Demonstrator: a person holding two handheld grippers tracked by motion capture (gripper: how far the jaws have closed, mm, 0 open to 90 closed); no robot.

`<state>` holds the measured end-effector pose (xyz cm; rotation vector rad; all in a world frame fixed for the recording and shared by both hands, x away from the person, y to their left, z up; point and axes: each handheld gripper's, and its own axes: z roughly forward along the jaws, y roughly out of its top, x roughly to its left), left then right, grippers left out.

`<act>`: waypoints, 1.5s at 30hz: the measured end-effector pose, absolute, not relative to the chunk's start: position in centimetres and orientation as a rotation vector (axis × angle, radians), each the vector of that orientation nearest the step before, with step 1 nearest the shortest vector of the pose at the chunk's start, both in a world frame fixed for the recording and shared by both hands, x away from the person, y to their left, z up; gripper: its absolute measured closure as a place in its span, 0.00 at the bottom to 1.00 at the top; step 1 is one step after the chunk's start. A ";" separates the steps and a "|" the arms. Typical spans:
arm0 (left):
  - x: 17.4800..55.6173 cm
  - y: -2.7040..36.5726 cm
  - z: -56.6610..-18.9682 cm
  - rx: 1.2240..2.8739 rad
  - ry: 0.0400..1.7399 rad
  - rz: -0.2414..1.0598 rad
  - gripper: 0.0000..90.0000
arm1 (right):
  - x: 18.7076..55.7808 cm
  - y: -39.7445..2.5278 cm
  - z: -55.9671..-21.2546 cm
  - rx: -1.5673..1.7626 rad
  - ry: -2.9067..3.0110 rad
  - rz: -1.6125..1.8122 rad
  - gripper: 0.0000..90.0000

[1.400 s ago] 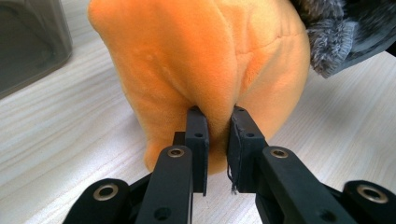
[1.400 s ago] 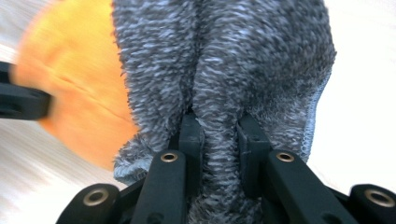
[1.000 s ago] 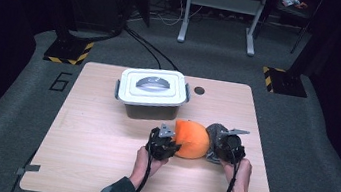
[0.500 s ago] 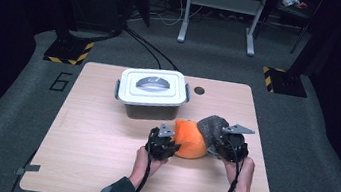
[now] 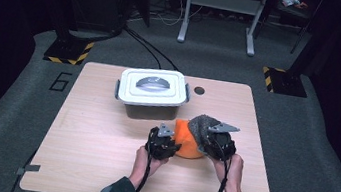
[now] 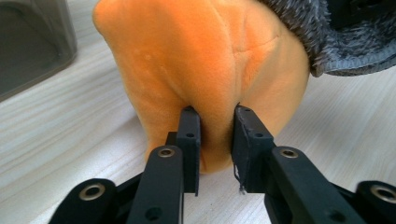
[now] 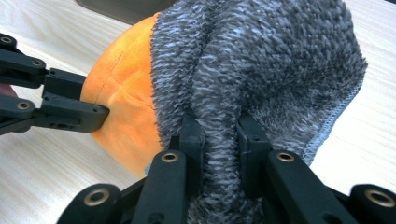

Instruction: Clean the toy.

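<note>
Light wood forms the table (image 5: 96, 141), which carries every item in the high view. Toward its far edge stands a white lidded storage box (image 5: 152, 92) with a grey handle recess in its lid, well apart from both hands. Nearer the person, an orange plush toy (image 5: 186, 139) rests on the table surface just in front of the box, positioned between the two grippers. A grey fuzzy cloth (image 5: 200, 125) lies draped over the right side of the plush toy, touching it. The left gripper (image 6: 215, 122) is clenched on a fold of the orange plush, which bulges between and above its jaws in the left gripper view. The right gripper (image 7: 218, 130) is clamped on a bunched ridge of the grey cloth, whose stitched hem hangs at the right of the right gripper view. Both hands hold the grippers close together, with the plush toy between them.
</note>
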<state>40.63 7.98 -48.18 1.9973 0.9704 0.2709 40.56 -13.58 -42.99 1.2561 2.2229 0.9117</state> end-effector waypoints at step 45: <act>39.9 7.2 -47.3 2.017 0.909 0.249 0.93 | 39.3 -12.2 -41.6 1.160 2.244 0.970 0.84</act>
